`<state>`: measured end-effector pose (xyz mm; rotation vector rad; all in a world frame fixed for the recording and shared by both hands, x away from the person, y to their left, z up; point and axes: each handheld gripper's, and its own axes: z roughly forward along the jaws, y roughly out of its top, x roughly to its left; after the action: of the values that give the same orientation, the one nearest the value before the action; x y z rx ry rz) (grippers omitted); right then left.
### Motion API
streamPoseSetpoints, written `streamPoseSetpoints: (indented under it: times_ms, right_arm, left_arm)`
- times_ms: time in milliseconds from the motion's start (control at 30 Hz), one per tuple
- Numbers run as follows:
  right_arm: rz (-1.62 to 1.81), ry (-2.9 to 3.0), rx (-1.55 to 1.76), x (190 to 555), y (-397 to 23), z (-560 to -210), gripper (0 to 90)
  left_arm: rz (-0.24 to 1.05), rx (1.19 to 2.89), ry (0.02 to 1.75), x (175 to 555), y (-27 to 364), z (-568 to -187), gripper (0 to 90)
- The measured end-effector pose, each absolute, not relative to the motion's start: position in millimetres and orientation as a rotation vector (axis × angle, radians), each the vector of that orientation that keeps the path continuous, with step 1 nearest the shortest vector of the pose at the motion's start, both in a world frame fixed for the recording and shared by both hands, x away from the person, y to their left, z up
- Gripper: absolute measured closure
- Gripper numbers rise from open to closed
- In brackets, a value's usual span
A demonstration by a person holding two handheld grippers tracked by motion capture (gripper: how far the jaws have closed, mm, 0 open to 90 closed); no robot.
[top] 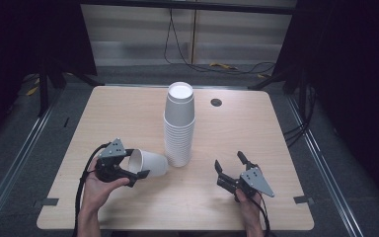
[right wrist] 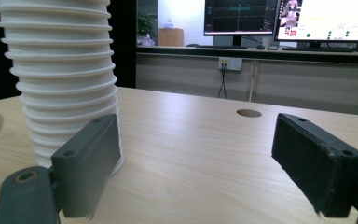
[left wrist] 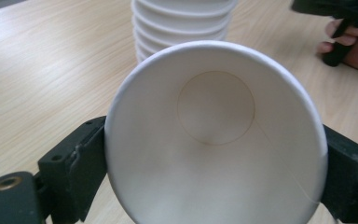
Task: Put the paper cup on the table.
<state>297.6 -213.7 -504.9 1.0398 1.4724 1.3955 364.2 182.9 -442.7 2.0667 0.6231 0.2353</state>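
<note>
A tall stack of white paper cups (top: pixel 179 123) stands upside down near the table's middle, and its ribbed rims (right wrist: pixel 63 79) fill the left of the right gripper view. My left gripper (top: pixel 137 170) is shut on a single white paper cup (top: pixel 148 163), held on its side with the open mouth toward the camera (left wrist: pixel 214 135) and its base pointing at the stack (left wrist: pixel 182 23). My right gripper (top: pixel 233 165) hovers low over the table to the right of the stack, open, with nothing between its pads (right wrist: pixel 91 161).
The light wooden table (top: pixel 128 113) has a round cable hole (top: pixel 216 102) at the back right. Tape marks (top: pixel 46 202) sit at the front corners. Dark floor, rails and cables surround the table. Bare tabletop lies on both sides of the stack.
</note>
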Motion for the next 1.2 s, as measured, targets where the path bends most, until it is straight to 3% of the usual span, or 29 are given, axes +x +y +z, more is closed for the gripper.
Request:
streamPoseSetpoints:
  times_ms: [67, 500, 1200]
  right_arm:
    - [1.409, 1.466, 1.046, 297, -214, -505, 18.1]
    - [1.396, 1.472, 1.057, 298, -214, -505, 17.5]
    - [1.412, 1.475, 1.051, 297, -215, -505, 16.2]
  left_arm:
    - [0.233, 2.062, 0.634, 366, 184, -441, 9.5]
    - [0.286, 2.18, 0.674, 384, 194, -420, 9.5]
    - [0.236, 2.608, 0.768, 439, 182, -415, 9.2]
